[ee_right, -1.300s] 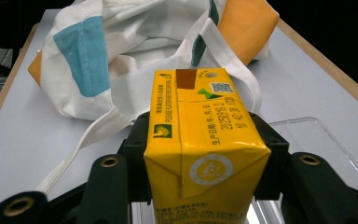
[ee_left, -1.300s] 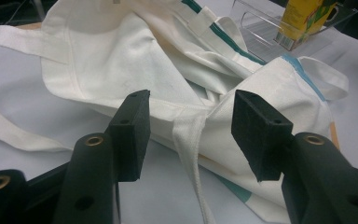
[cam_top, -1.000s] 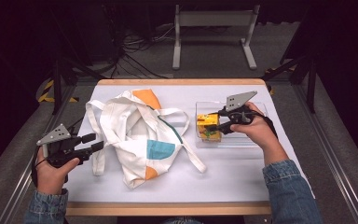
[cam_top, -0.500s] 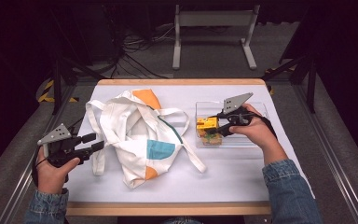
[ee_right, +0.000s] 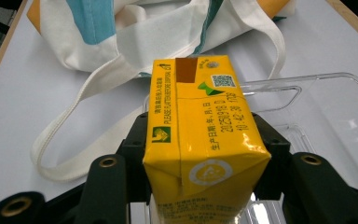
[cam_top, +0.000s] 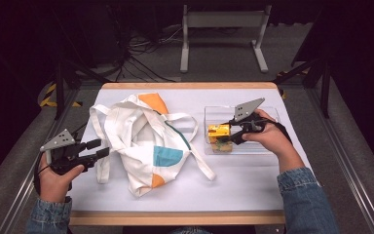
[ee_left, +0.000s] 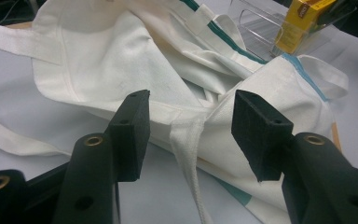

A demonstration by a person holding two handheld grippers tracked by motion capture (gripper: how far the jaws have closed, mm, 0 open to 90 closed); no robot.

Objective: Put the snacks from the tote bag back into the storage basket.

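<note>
White table: cloth tote bag, clear tray, maybe plastic.

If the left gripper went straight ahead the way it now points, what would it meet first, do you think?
Most likely the tote bag: the open left gripper faces its near edge, with a strap lying between the jaws.

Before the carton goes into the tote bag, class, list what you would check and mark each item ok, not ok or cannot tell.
1. Right gripper clamps the yellow carton on both sides: ok.
2. Carton lifted clear of the clear bin: cannot tell.
3. Left gripper open: ok.
4. Left gripper holds the tote bag: not ok, the strap lies loose between its jaws.
5. Bag mouth open: not ok, the bag lies crumpled.
</note>
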